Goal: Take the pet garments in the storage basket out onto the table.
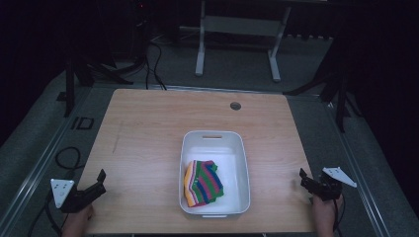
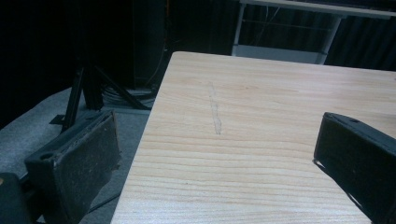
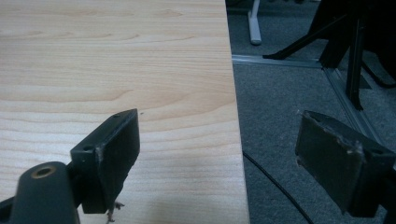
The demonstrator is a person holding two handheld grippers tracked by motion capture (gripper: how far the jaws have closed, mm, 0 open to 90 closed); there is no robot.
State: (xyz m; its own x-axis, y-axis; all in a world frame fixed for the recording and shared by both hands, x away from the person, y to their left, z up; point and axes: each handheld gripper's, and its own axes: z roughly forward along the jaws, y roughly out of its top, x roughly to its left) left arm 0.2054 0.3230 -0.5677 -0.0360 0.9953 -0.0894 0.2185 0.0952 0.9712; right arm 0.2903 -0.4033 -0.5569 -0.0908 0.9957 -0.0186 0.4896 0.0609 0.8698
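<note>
Striped cloth (image 1: pixel 203 183) sits folded in the white bin (image 1: pixel 239 148). Left hand-held gripper (image 1: pixel 101 177) and right hand-held gripper (image 1: pixel 302 176) both gape wide, empty, at the counter (image 1: pixel 148 128) edges.

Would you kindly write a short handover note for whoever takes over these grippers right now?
Left hand-held gripper: open, empty, at the table's near-left edge.
Right hand-held gripper: open, empty, at the near-right edge.
Striped cloth: folded, lying inside the white bin at the table's near middle, towards the bin's near-left side.
Done: cloth appears to be folded and in the bin; neither gripper touches it.
Left: apparently nothing on the table to pick; otherwise the cloth is the nearest thing to reach for.
</note>
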